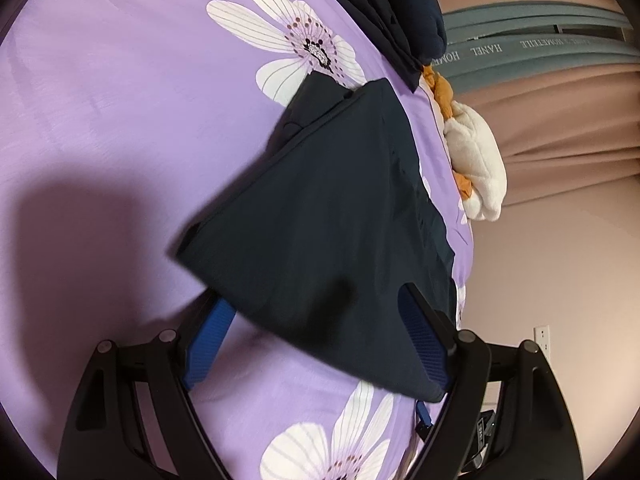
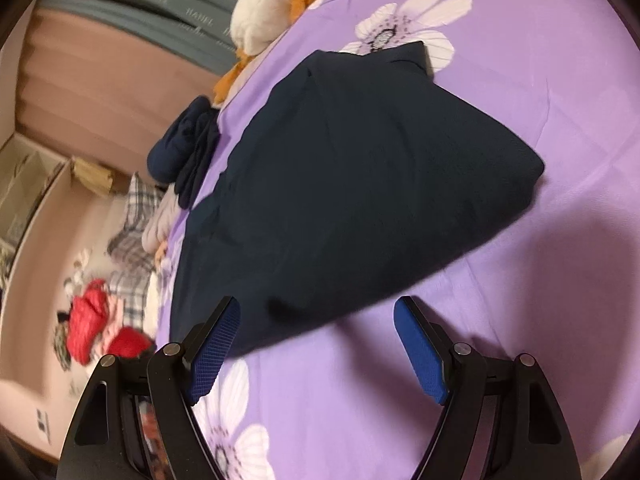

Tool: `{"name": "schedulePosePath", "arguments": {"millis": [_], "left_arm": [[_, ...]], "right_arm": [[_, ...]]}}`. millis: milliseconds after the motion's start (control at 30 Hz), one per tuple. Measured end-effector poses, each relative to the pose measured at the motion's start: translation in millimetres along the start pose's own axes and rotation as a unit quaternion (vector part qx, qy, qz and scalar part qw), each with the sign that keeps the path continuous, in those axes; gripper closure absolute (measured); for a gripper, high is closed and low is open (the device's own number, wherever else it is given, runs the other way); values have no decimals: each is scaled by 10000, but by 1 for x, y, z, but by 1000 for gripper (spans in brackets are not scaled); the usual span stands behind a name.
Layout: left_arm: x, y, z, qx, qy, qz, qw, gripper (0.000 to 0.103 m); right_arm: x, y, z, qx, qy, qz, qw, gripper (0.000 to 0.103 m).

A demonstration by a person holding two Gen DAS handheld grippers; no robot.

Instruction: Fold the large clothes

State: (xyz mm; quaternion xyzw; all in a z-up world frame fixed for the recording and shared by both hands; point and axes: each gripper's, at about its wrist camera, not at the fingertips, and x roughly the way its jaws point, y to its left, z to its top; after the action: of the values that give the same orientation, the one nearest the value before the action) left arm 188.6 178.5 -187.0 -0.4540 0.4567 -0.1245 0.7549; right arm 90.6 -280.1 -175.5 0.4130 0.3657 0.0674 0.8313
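On the purple floral bedsheet (image 2: pixel 500 320) lies a folded dark navy garment (image 2: pixel 352 184), its long axis running from the near grippers toward the plush toy (image 2: pixel 272 4). Left gripper (image 1: pixel 316 340) and right gripper (image 2: pixel 316 344) gape, gripping nothing.

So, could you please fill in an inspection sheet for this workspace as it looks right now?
Surface: purple bedsheet with white flowers, lying flat.
Job's things: dark folded garment on the sheet; second dark folded pile near the bed's edge.
Clutter: white and orange plush toy at the bed's edge; plaid and red clothes beside the bed.
Grippers: left gripper open, garment edge between its fingers; right gripper open, beside the garment's edge.
Cables: nothing seen.
Surroundings: pink wall, wall socket.
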Motion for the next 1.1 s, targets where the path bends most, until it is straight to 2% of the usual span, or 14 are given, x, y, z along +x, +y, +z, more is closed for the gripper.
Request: {"name": "schedulePosePath", "arguments": {"millis": [233,400,733,767,867,933,1033,1100], "left_arm": [[14,-11,10,195,-19,274,9994,20],[22,-17,9,368,-81,446,9983,16],[33,-26,7,683,-143,791,9944,16],[33,-26,8,691,-145,808,9942,18],[33,-26,7,730,-200,972,9924,31],[33,-26,6,769,-230,1061,9911,38],[32,-26,6,835,-228,1140,9897,47],[31,-25,7,883,-225,1243,9880,63]], "right_arm": [[7,-3,10,581,-328,164,9976,17],[14,6,15,856,-549,8,9948,14],[24,10,17,1285,-1192,-354,9839,16],[23,10,16,1271,-1205,-405,9837,18],[18,7,13,1216,-1194,-541,9839,32],[14,0,11,1218,-1170,-560,9840,46],[11,-5,10,1218,-1137,-501,9847,53],[10,-4,11,1148,-1134,-536,9854,55]]}}
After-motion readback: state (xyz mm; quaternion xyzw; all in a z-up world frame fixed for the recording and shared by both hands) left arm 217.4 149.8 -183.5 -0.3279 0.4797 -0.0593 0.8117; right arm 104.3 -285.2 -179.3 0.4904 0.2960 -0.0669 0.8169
